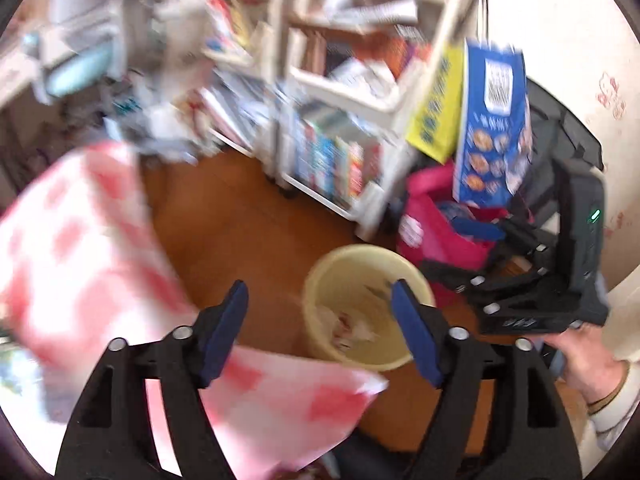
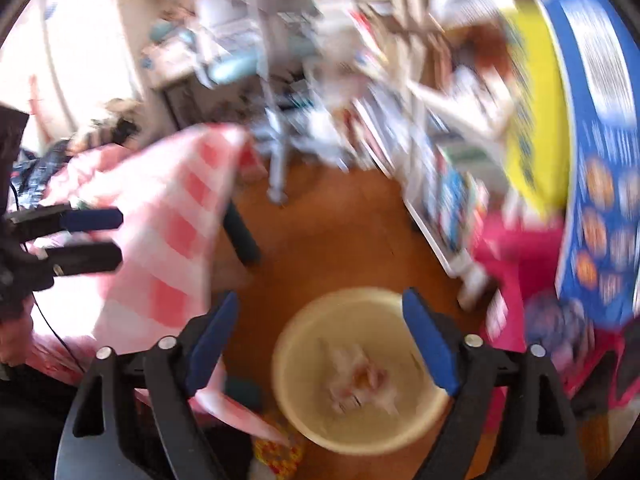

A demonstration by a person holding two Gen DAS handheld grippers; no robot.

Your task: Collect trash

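A cream round bin stands on the wooden floor and shows in the right wrist view too. Crumpled paper trash lies inside it, also seen in the left wrist view. My left gripper is open and empty, above the bin's left side. My right gripper is open and empty, directly over the bin. The right gripper also shows at the right of the left wrist view. The left gripper shows at the left edge of the right wrist view. Both views are blurred by motion.
A red-and-white checked cloth hangs over a table at the left. A white shelf cart full of books stands behind. A pink bag holds a blue box beside the bin.
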